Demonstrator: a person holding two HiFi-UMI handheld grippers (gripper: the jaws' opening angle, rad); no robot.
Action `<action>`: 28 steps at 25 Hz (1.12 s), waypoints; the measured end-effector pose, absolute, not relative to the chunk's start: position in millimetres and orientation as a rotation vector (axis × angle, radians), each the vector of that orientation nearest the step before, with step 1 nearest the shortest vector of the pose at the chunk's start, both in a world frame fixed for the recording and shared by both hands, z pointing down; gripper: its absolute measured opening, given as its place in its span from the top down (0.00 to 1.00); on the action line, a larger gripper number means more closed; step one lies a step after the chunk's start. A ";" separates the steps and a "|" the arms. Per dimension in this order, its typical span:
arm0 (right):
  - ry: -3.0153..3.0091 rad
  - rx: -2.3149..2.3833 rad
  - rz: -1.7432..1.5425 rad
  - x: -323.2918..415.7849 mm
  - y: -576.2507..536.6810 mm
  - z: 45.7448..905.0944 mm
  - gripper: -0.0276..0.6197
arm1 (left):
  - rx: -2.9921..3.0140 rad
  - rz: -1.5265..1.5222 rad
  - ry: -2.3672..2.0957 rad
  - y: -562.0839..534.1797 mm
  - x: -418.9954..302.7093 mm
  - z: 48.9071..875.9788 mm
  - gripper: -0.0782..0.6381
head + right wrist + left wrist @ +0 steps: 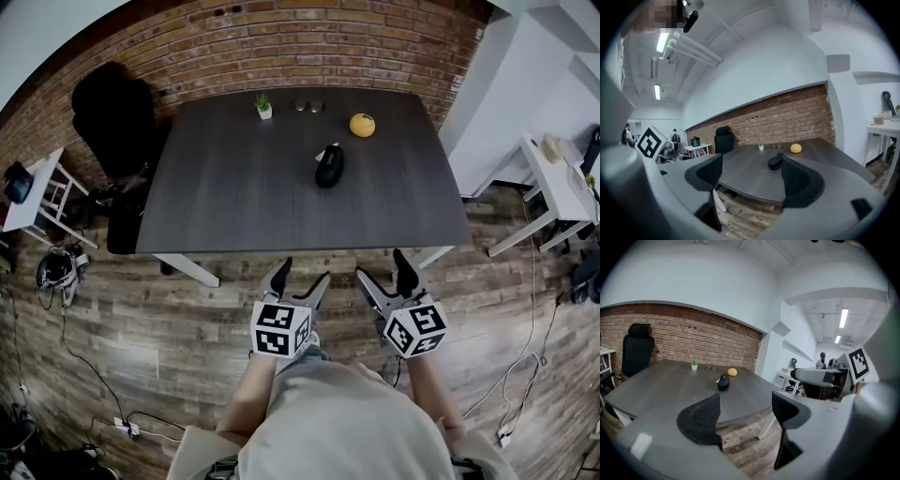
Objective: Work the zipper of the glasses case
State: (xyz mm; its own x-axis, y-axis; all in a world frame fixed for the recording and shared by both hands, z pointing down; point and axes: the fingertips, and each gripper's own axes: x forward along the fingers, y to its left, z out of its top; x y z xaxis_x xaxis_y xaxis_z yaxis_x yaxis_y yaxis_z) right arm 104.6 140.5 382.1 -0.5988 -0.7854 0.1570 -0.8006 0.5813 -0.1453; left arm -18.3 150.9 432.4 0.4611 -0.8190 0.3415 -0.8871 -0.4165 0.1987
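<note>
Approach phase, as we judge it: nothing has been touched yet. Low centre of the head view, the left gripper (pixel 302 277) and the right gripper (pixel 382 268) hang over the wood floor (pixel 141 309), just short of the table's near edge. Both have their fingers spread wide, with nothing between them.

The glasses case (pixel 329 166) lies on the dark table (pixel 234 197), upper centre of the frame, well apart from both grippers. A yellow round object (pixel 363 125) sits to its upper right and a small potted plant (pixel 264 107) to its upper left. The zipper pull is too small to make out.

To do the step well, we should first find which end holds the pull. One gripper then pins the case body so it cannot slide. The other comes in low, pinches only the tab, and draws along the zip line, not upward.
</note>
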 end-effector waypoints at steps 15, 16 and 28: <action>-2.651 1.435 0.392 58.5 18.9 403.1 0.39 | 2.363 0.278 -1.366 31.8 -63.1 448.0 0.42; -2.645 1.434 0.398 57.8 13.6 405.8 0.39 | 2.359 0.280 -1.366 26.7 -64.2 449.9 0.42; -2.585 1.411 0.473 52.5 -70.5 452.3 0.39 | 2.306 0.290 -1.345 -40.8 -64.6 475.7 0.42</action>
State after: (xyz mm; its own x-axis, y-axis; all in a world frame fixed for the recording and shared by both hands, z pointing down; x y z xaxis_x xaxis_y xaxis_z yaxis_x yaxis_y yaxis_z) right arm 52.5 -70.5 452.3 -0.5427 -0.7897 0.2859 -0.8398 0.5053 -0.1985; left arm -64.6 -40.8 475.7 0.5018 -0.7685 0.3971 -0.8638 -0.4216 0.2758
